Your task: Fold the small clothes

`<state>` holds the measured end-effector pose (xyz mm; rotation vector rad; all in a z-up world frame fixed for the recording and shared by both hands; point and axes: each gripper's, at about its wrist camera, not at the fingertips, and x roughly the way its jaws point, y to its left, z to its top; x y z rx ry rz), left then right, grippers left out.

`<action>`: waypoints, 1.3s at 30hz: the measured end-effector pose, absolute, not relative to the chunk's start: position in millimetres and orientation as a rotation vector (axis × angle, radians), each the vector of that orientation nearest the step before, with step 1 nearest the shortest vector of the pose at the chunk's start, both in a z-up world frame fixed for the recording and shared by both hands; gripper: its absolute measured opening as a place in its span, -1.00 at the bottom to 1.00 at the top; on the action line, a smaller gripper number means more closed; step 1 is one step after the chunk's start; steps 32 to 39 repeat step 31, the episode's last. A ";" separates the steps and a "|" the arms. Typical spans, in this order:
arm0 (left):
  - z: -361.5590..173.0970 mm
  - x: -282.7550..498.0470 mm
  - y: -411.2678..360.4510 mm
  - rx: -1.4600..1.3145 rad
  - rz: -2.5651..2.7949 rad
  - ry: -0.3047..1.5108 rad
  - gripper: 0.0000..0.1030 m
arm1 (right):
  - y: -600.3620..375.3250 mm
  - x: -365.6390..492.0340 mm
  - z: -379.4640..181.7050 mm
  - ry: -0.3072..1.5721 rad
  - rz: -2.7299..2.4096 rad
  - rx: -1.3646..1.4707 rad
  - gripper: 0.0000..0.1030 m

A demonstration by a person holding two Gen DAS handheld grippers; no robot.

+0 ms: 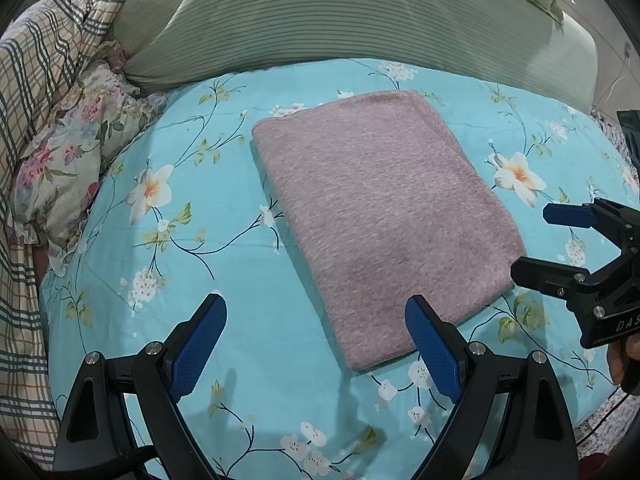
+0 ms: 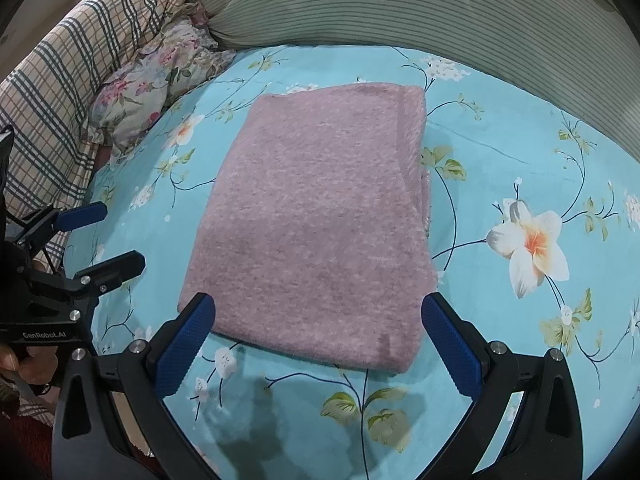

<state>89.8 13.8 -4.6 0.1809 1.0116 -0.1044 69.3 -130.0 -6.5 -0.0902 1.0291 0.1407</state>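
Note:
A fuzzy pink garment lies folded into a neat rectangle on the turquoise floral bedsheet; it also shows in the right wrist view. My left gripper is open and empty, just off the garment's near left corner. My right gripper is open and empty, with the garment's near edge between its fingers. Each gripper shows in the other's view, the right one at the garment's right, the left one at its left. Neither touches the cloth.
A green striped pillow lies behind the garment. A plaid quilt and a floral pillow are bunched at the left. The sheet spreads to the right of the garment.

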 end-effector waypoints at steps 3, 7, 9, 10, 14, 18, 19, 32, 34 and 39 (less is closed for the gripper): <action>-5.7 94.0 14.0 0.178 -0.105 1.014 0.78 | -133.3 73.1 -6.5 1.026 0.142 -0.089 0.99; -4.8 99.1 13.6 0.193 -0.078 0.984 0.77 | -136.2 78.3 -8.3 1.026 0.137 -0.080 0.99; -4.2 102.7 12.2 0.205 -0.064 0.970 0.78 | -137.7 80.1 -9.4 1.026 0.135 -0.074 0.99; -4.2 104.7 12.1 0.204 -0.064 0.970 0.78 | -138.5 80.6 -9.7 1.026 0.134 -0.073 0.99; -6.2 111.4 12.4 0.194 -0.063 0.976 0.78 | -142.2 81.7 -10.9 1.026 0.130 -0.070 0.99; -9.1 115.1 14.1 0.192 -0.052 0.980 0.78 | -146.9 82.9 -11.2 1.026 0.121 -0.060 0.99; -9.3 115.7 14.8 0.190 -0.050 0.980 0.78 | -147.5 82.8 -11.1 1.025 0.118 -0.058 0.99; -6.3 107.0 20.5 0.142 -0.053 0.980 0.78 | -142.7 81.5 -7.8 1.010 0.118 -0.058 0.99; -6.3 107.0 20.5 0.142 -0.053 0.980 0.78 | -142.7 81.5 -7.8 1.010 0.118 -0.058 0.99; -6.3 107.0 20.5 0.142 -0.053 0.980 0.78 | -142.7 81.5 -7.8 1.010 0.118 -0.058 0.99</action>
